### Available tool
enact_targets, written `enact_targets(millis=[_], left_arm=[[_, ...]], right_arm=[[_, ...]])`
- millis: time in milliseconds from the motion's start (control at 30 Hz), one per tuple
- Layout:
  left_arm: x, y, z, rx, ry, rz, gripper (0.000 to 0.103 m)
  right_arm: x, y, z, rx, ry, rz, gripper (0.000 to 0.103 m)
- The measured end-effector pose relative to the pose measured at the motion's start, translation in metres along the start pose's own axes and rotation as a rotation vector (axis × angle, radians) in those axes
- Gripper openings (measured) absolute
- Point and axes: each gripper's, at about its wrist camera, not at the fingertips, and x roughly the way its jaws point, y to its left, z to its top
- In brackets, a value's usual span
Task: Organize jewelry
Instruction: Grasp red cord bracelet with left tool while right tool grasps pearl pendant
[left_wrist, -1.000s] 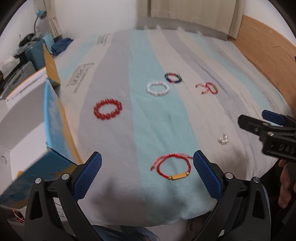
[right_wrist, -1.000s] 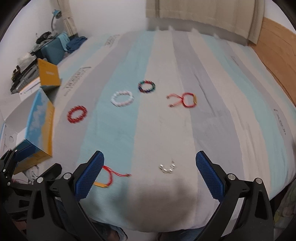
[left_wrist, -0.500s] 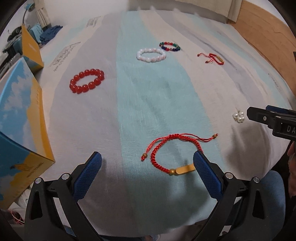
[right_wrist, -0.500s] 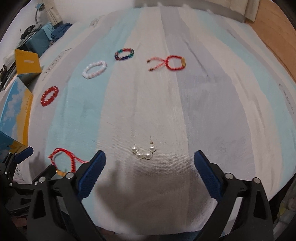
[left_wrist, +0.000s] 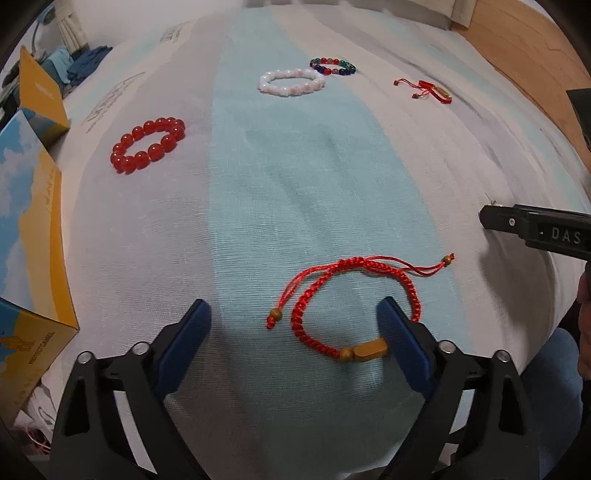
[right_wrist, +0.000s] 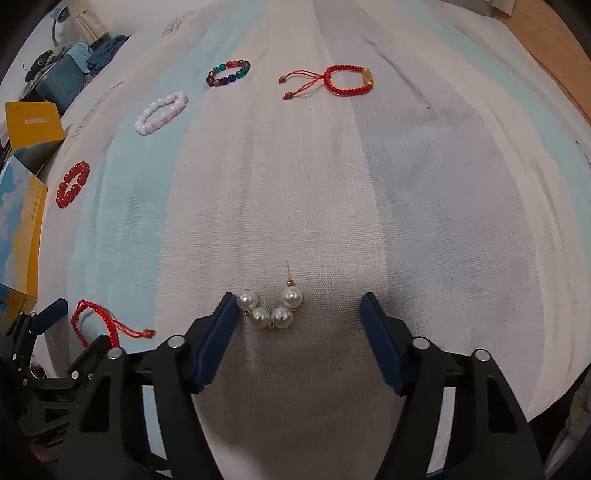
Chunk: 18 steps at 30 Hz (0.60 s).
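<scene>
Jewelry lies on a striped cloth. My left gripper (left_wrist: 293, 326) is open and low over a red braided cord bracelet (left_wrist: 347, 306) with a gold tube; its right pad touches the tube end. My right gripper (right_wrist: 299, 321) is open around a pearl earring (right_wrist: 271, 308); its left pad is next to the leftmost pearl. Farther off lie a red bead bracelet (left_wrist: 147, 144), a white bead bracelet (left_wrist: 291, 82), a multicolour bead bracelet (left_wrist: 333, 66) and a second red cord bracelet (right_wrist: 341, 79).
A blue and yellow cardboard box (left_wrist: 26, 236) stands at the left edge of the cloth, with a yellow box (left_wrist: 38, 92) behind it. A wooden surface (left_wrist: 524, 44) lies at the far right. The right gripper's finger (left_wrist: 535, 230) shows at the left view's right side.
Both grippers have come down and forward toward the cloth. The red cord bracelet now sits between the left fingers and the pearl earring between the right fingers.
</scene>
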Motion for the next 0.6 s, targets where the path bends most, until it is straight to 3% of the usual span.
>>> enact_targets(millis=[133, 333, 467, 500, 600], left_arm=[[0.0, 0.0, -0.001, -0.006, -0.001, 0.001, 0.072], [-0.004, 0.009, -0.001, -0.032, 0.003, 0.001, 0.042], [-0.007, 0.017, -0.001, -0.052, 0.011, -0.02, 0.015], [-0.007, 0.018, -0.001, -0.052, 0.014, -0.027, 0.009], [-0.011, 0.019, 0.0, -0.054, 0.016, -0.042, 0.006]], right_arm=[[-0.001, -0.003, 0.0, 0.0, 0.001, 0.003, 0.044], [-0.003, -0.003, -0.002, -0.02, 0.007, -0.006, 0.023], [-0.005, -0.002, -0.004, -0.022, 0.004, -0.011, 0.018], [-0.006, -0.002, -0.004, -0.019, 0.002, -0.011, 0.012], [-0.008, -0.003, -0.004, -0.011, -0.005, -0.003, 0.011]])
